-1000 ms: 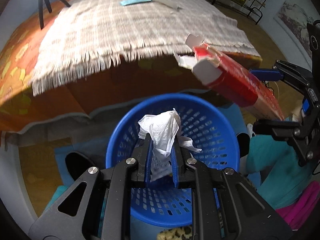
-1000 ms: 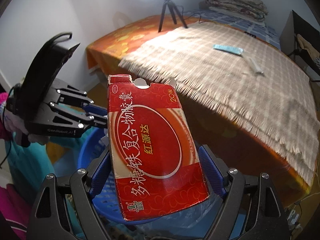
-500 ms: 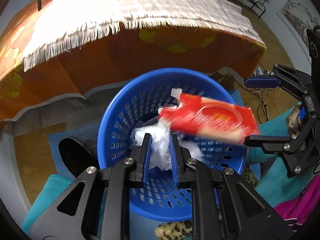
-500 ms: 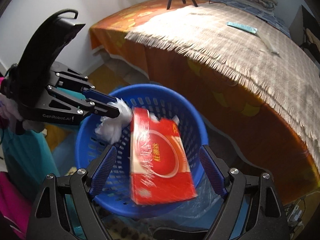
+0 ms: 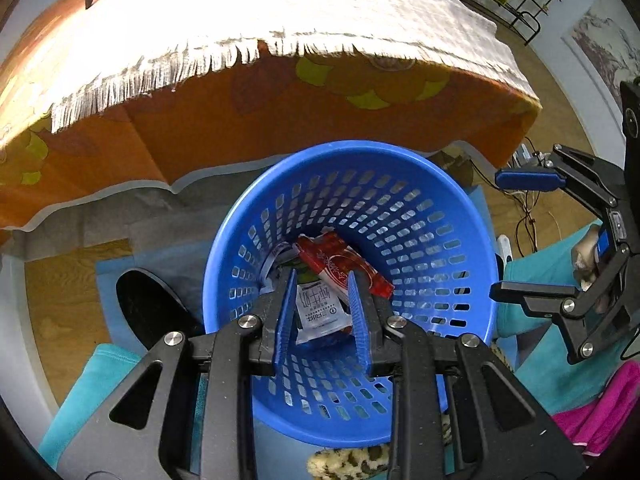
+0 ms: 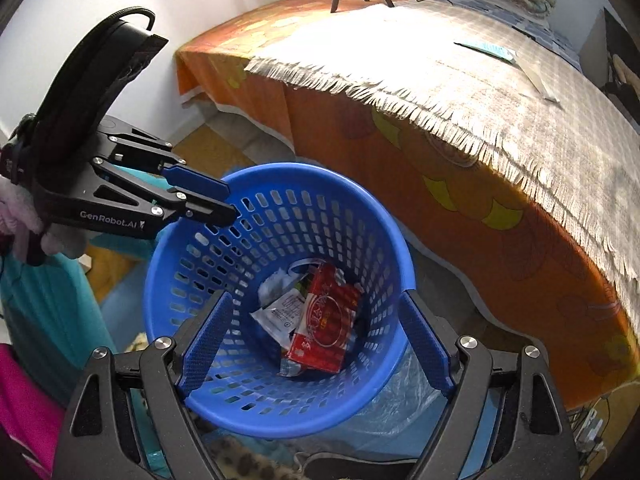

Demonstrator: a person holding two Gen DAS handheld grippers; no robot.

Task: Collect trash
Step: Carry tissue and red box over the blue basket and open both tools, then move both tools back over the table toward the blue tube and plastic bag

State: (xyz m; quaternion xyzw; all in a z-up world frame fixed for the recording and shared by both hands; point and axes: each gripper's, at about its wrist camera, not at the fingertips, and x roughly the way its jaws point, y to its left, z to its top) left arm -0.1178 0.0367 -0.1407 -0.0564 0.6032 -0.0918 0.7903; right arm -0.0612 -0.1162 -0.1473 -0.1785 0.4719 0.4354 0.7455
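1. we see our left gripper (image 5: pixel 322 312) hanging over the blue basket (image 5: pixel 452 204), its jaws a modest way apart and holding nothing; the trash shows through the gap, down on the basket floor.
2. our right gripper (image 6: pixel 316 344) is spread wide above the same basket, with nothing between its fingers.
3. the red box (image 6: pixel 324 324) lies tilted in the bottom of the basket, leaning over a white printed packet (image 6: pixel 280 314) and some crumpled white paper (image 6: pixel 276 282) beside it.
4. in the left wrist view the red box (image 5: pixel 340 264) sits just beyond the white packet (image 5: pixel 320 312).
5. the basket stands on the floor just beside the bed, whose orange sheet (image 6: pixel 460 184) hangs down next to it under a fringed plaid blanket (image 6: pixel 440 80).
6. on the blanket, well apart from the basket, lie a light blue wrapper (image 6: pixel 486 48) and a pale strip (image 6: pixel 536 80).
7. teal cloth (image 5: pixel 552 280) and pink cloth (image 5: pixel 600 412) lie near the basket.
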